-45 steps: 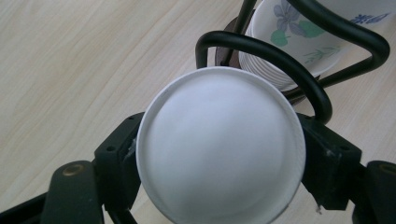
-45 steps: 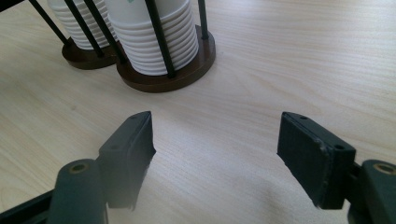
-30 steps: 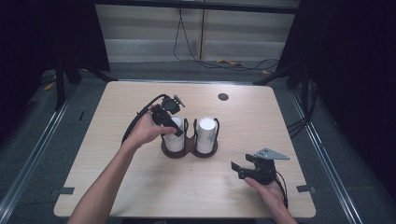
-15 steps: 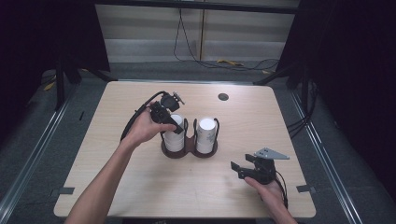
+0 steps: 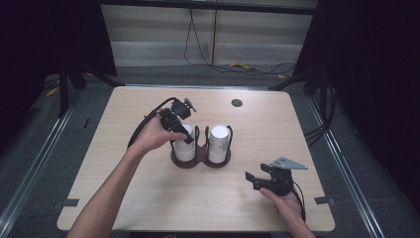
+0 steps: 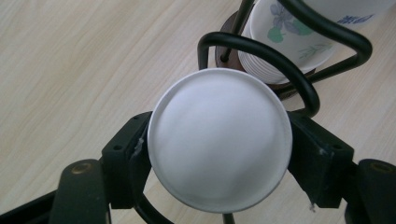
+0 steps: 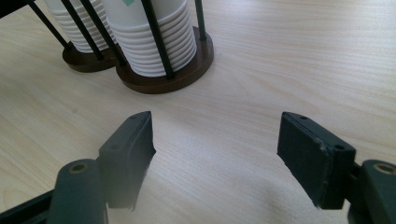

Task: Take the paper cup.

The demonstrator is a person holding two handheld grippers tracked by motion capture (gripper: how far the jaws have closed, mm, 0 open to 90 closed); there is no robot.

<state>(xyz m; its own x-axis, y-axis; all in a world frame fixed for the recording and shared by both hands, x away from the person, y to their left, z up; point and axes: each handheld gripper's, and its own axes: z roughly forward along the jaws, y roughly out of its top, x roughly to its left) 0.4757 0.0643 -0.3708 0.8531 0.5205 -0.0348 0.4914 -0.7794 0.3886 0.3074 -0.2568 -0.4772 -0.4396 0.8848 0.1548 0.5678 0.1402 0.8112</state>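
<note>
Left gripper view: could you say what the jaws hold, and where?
White cup, flanked near its upturned base by the left gripper's jaws, which have just been opening; grip uncertain.

Not much to read from where I'm sitting. The only lettering I can spot is a bit of blue print on the white cup [image 6: 348, 11] at the top edge of the left gripper view, and it's cut off and too small to make out. The cup below it has a flower pattern, no words.
</note>
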